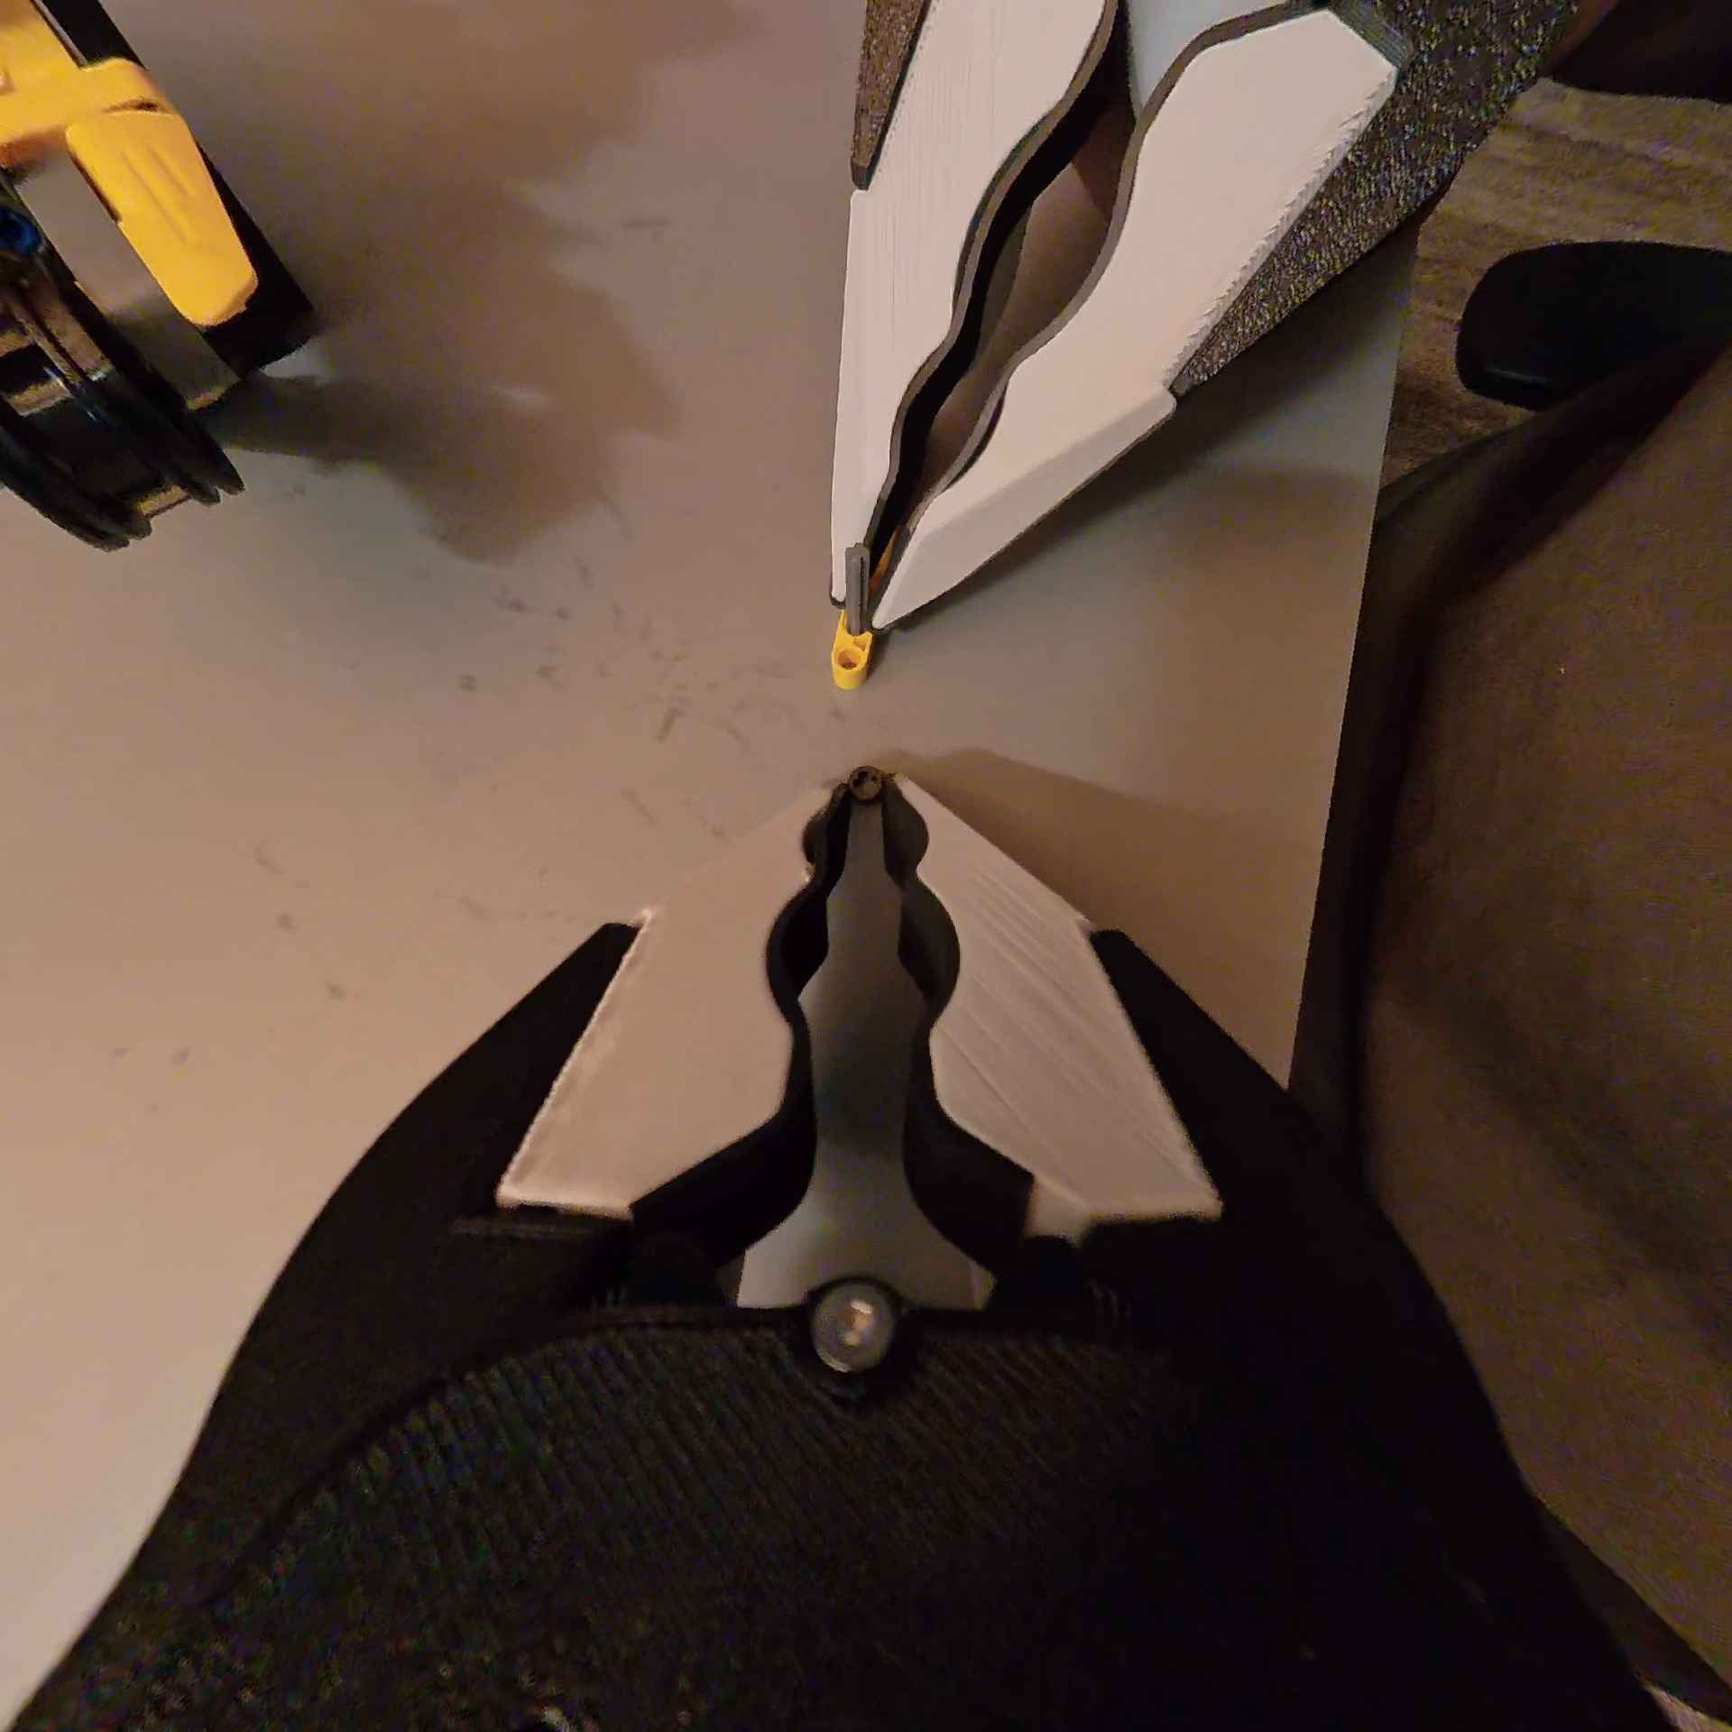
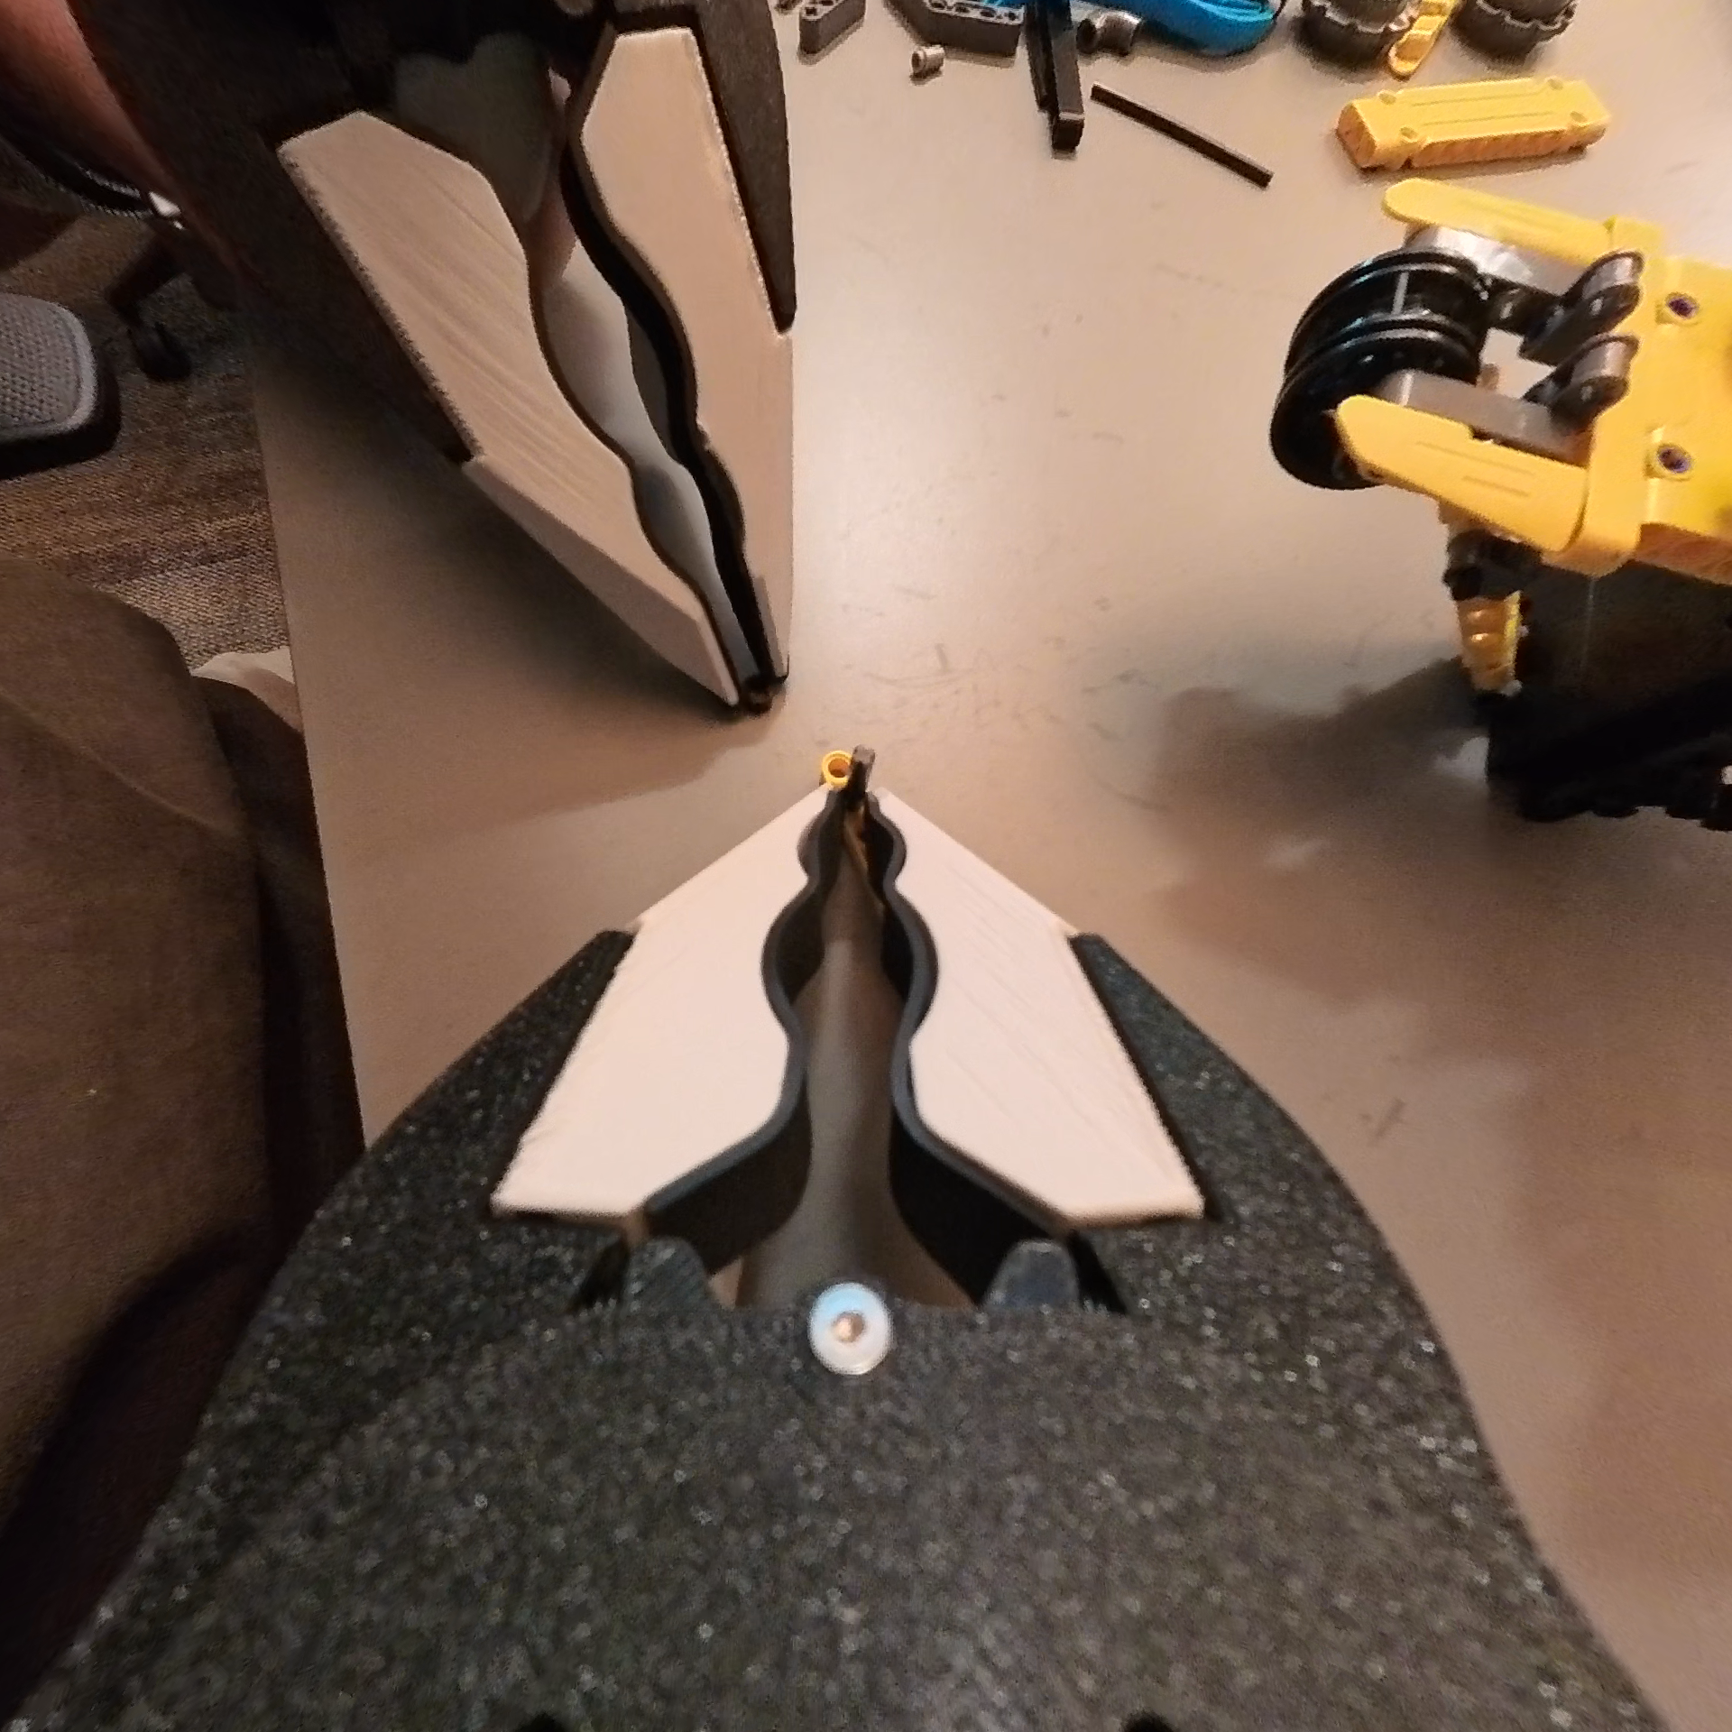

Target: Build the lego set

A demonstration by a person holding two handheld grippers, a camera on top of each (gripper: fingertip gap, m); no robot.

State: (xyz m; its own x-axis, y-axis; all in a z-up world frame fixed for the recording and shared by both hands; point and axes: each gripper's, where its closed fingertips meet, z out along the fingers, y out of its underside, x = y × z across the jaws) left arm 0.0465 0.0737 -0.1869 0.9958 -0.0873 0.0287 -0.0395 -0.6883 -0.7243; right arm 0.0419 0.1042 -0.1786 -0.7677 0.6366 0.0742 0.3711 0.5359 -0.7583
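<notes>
Left tongs (image 1: 863, 785) clamp small dark pin (image 1: 862, 783); right tongs (image 2: 848, 778) grip yellow connector (image 1: 851, 653) w/ grey axle (image 1: 856, 586). Yellow-black model (image 2: 1546, 450), loose parts (image 2: 1471, 122) on surface (image 1: 375, 750) nearby.

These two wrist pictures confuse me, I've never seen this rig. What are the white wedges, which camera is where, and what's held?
The white wedges are the fingers of two hand-held grippers; a person carries one in each hand. Each camera looks forward along its own fingers.

In the left wrist view, the left gripper fills the bottom, shut on a small dark round pin. The right gripper comes in from the top.

In the right wrist view, the right gripper is at the bottom, shut on a small yellow plastic connector with a grey peg. The left gripper shows upper left.

On the grey tabletop stand a yellow and black brick-built toy vehicle and loose building pieces farther back.
</notes>
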